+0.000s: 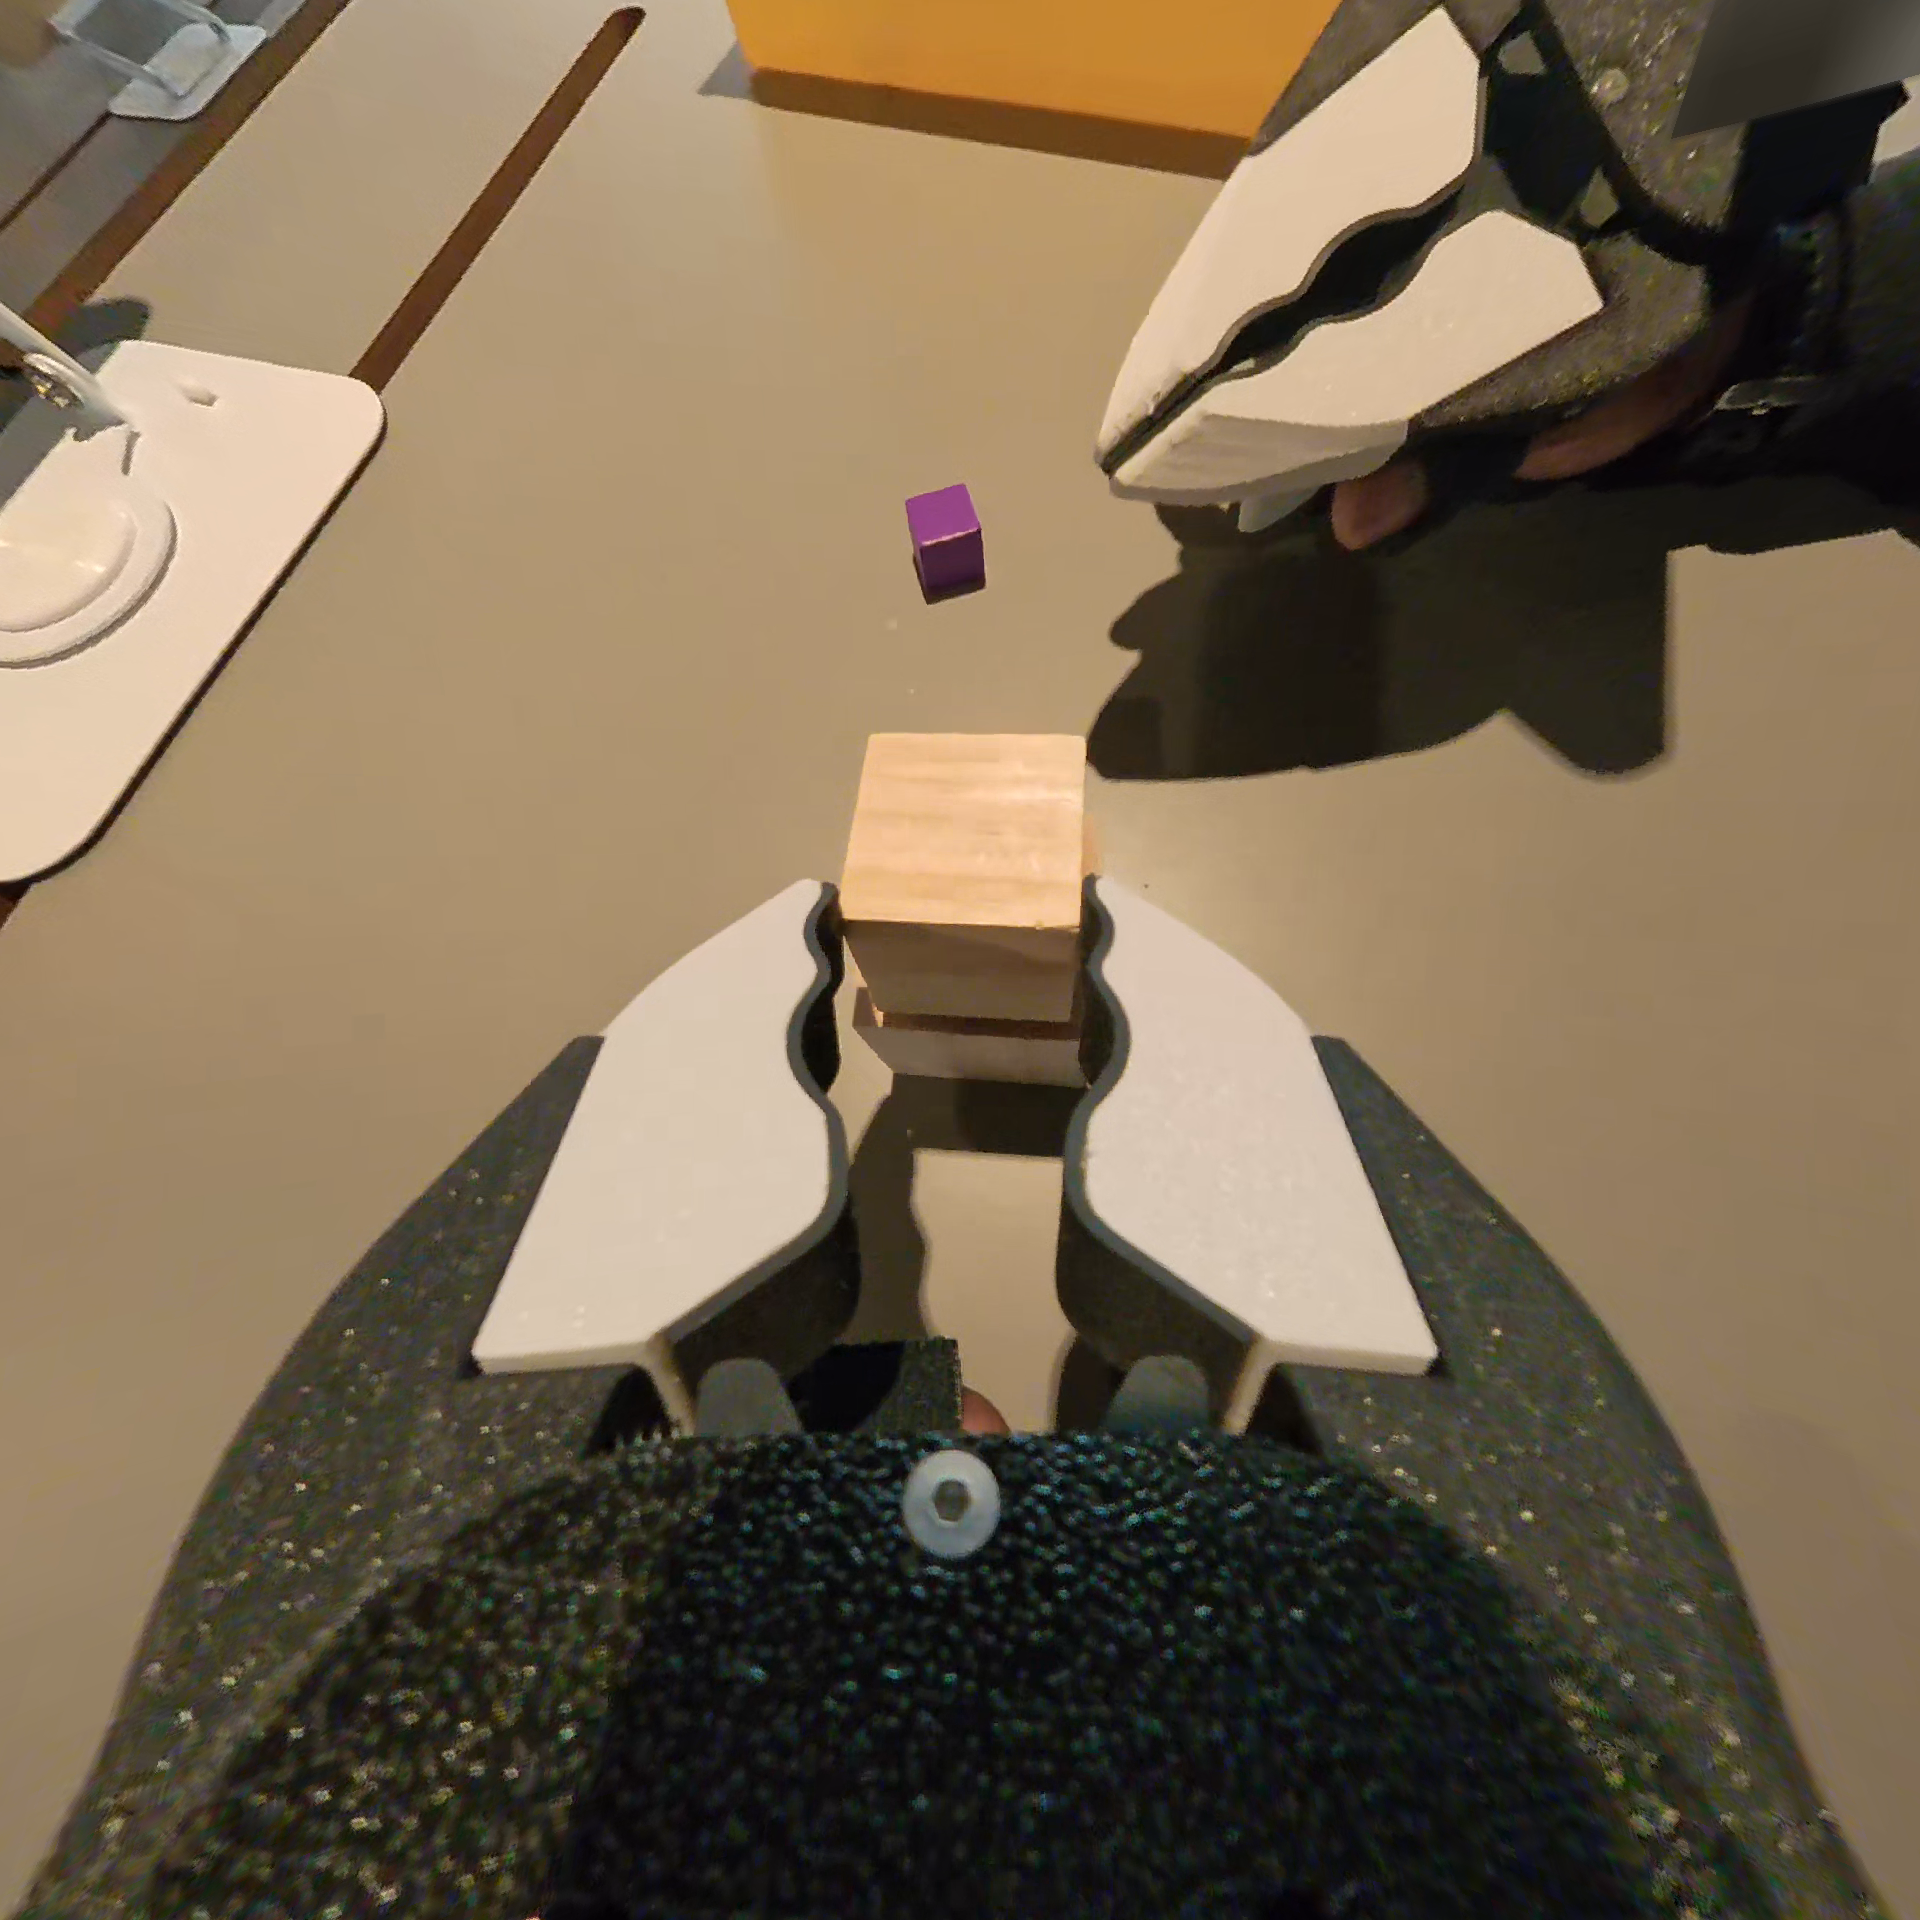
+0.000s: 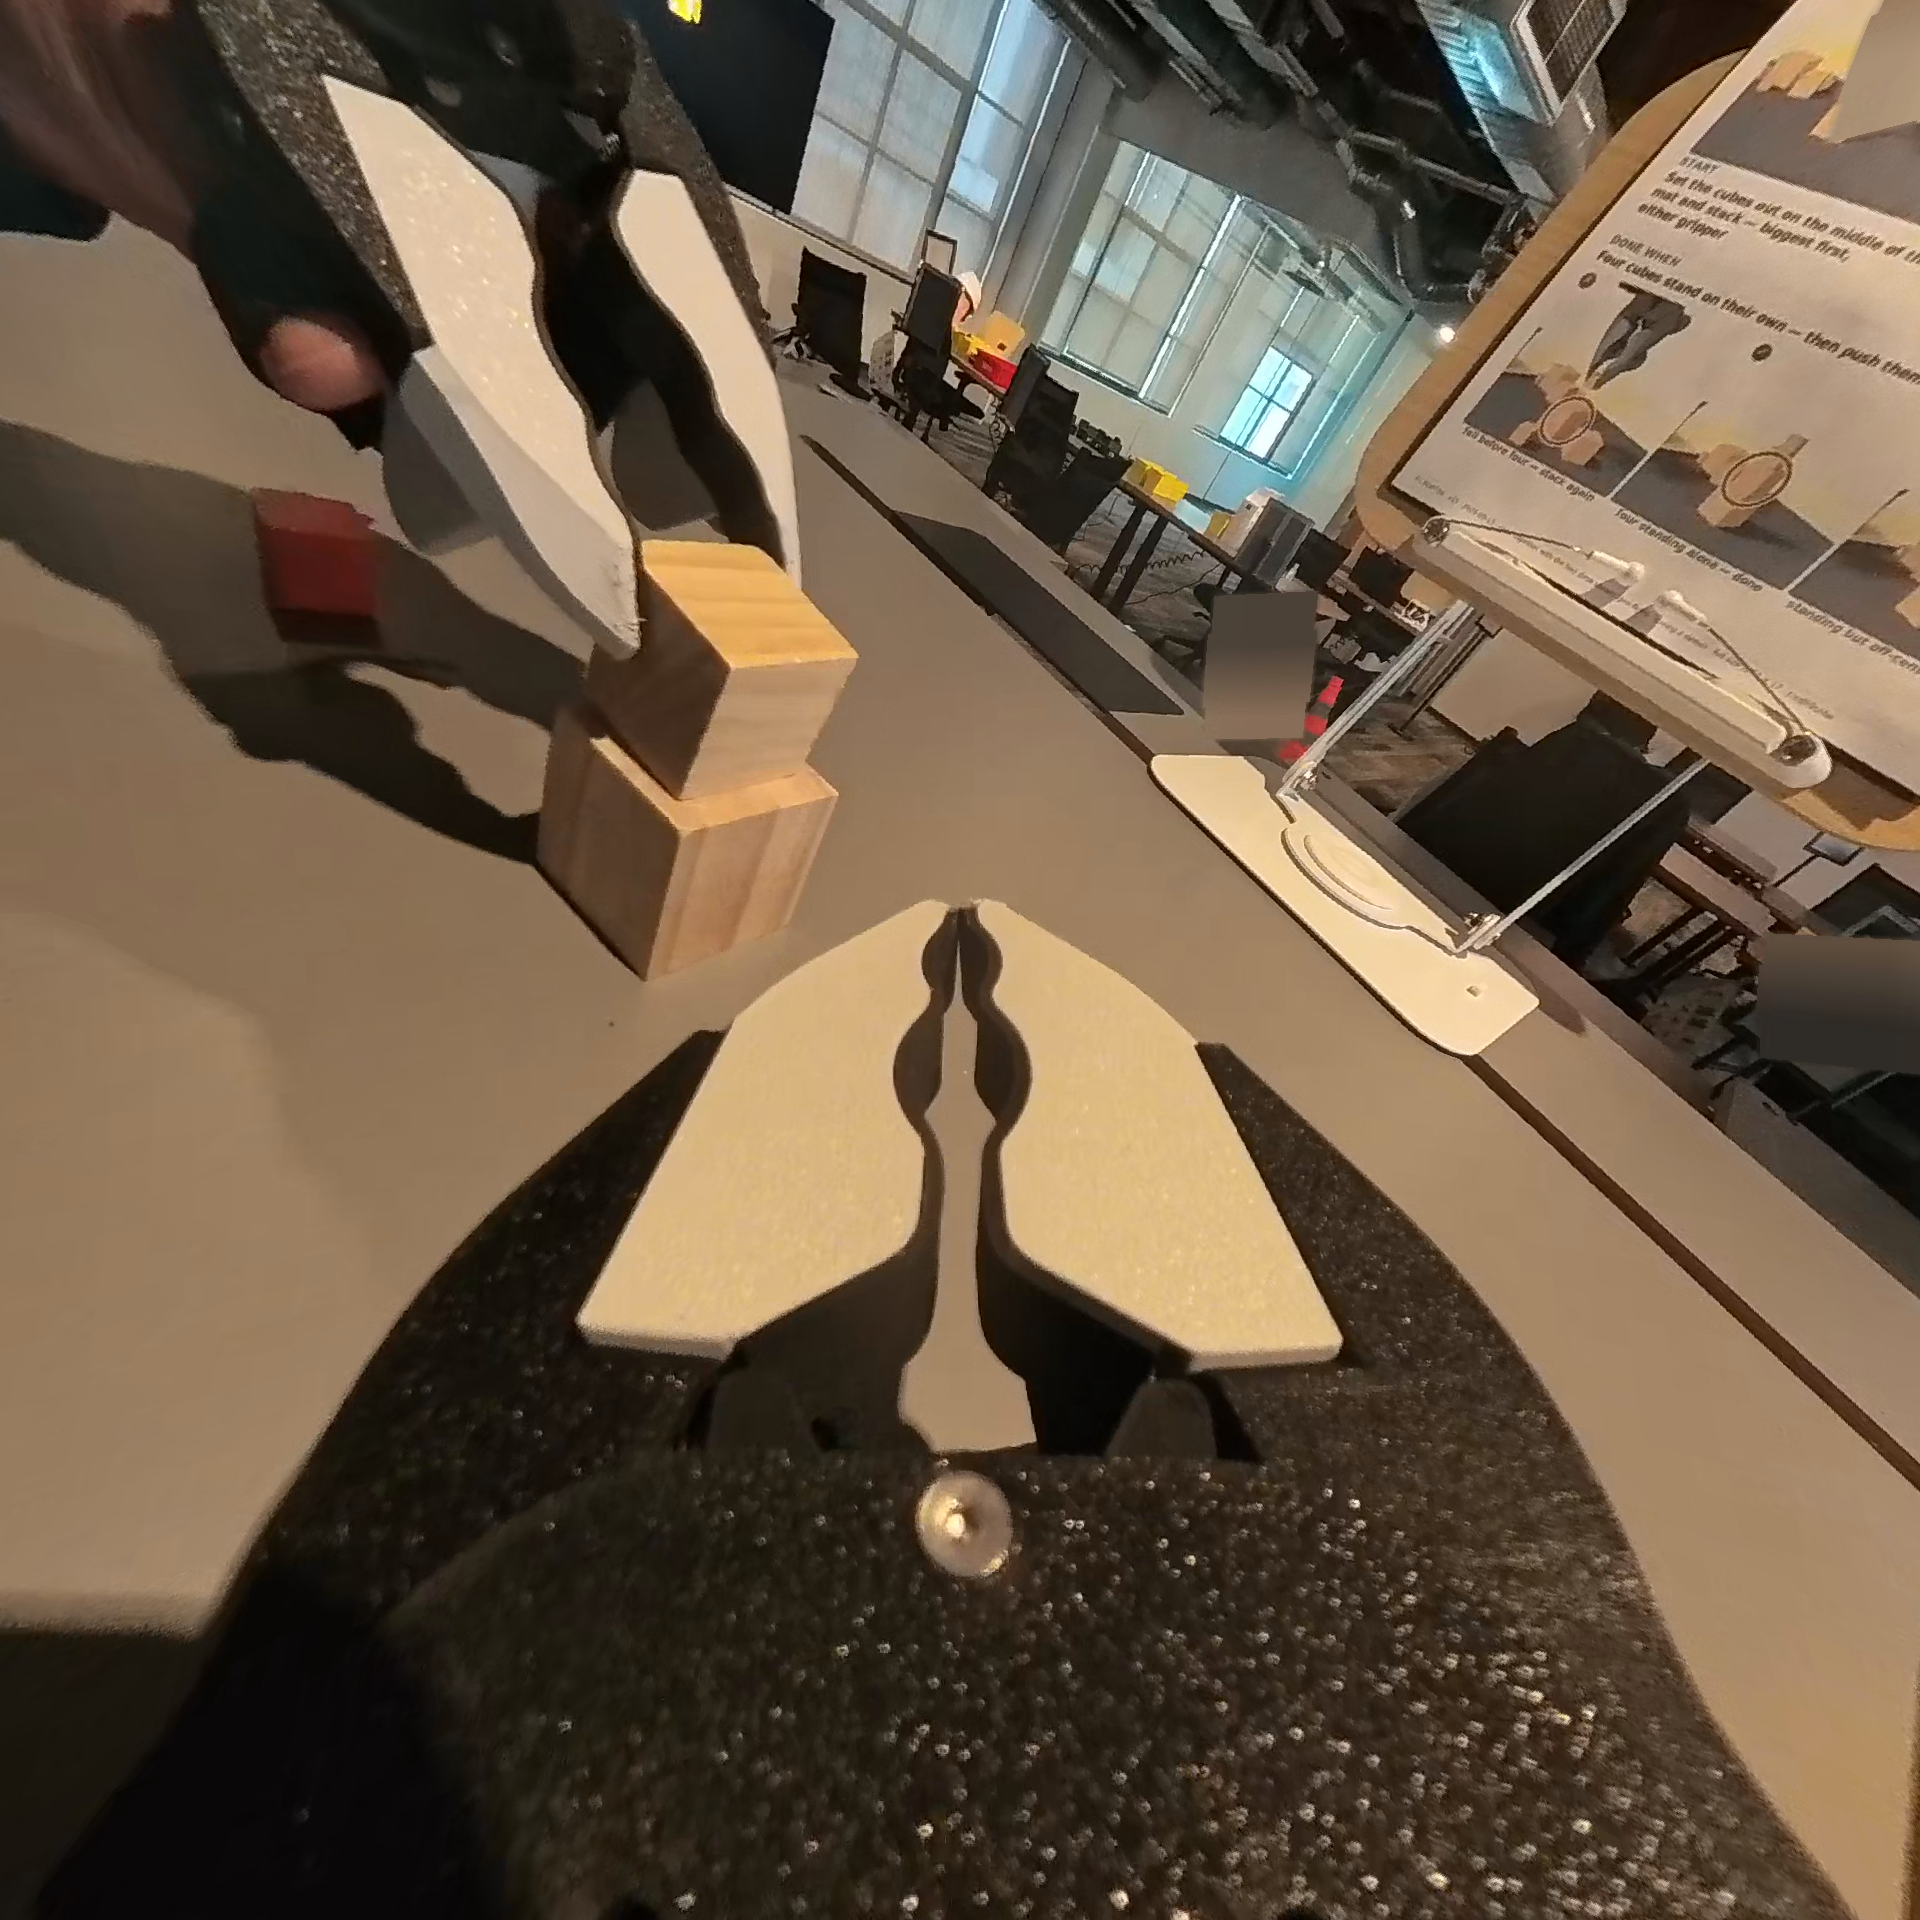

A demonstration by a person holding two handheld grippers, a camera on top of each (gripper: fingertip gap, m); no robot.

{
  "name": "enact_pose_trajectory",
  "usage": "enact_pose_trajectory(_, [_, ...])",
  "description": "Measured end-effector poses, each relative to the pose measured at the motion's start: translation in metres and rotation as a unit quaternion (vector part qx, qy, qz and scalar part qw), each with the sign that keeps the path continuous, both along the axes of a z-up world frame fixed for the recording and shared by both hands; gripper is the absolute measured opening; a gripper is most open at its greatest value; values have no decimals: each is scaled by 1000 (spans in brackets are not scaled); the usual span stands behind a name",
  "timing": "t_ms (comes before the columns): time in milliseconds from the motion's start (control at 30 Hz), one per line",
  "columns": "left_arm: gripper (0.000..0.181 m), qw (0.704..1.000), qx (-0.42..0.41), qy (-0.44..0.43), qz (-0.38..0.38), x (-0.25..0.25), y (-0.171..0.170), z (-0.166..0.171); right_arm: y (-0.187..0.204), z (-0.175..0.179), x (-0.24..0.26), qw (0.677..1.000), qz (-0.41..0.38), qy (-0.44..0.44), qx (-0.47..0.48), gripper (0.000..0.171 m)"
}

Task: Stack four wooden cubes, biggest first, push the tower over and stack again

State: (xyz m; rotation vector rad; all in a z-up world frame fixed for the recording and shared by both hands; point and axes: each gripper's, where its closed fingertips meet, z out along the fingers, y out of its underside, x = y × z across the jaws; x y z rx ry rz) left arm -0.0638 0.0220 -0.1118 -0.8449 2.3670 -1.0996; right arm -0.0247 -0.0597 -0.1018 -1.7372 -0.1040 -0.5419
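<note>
wooden cube (image 1: 961, 831) in left gripper (image 1: 961, 935) | on bigger cube (image 2: 686, 868) | right gripper (image 2: 961, 914) closed

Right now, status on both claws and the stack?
Left claw shut on upper cube, seated skewed on big cube. Right claw shut, empty. Purple cube and red cube loose on table; path clear.

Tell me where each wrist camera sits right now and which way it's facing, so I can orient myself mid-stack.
Left wrist view: rides the left gripper, looking steeply down at the table; its fingers clamp the upper wooden cube; a purple cube lies beyond.
Right wrist view: rides the right gripper, low over the table, looking across it into the room; its fingers are closed and empty; a red cube and an instruction board show.
Shared: both show the two-cube stack, including the lower wooden cube, and each shows the other gripper.
</note>
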Motion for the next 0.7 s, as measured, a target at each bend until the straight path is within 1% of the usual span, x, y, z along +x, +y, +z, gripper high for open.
enact_pose_trajectory(700, [43, 1000, -14, -6, 12, 2, -2, -1, 1, -1, 0, 1000, 0, -3, -3, 0])
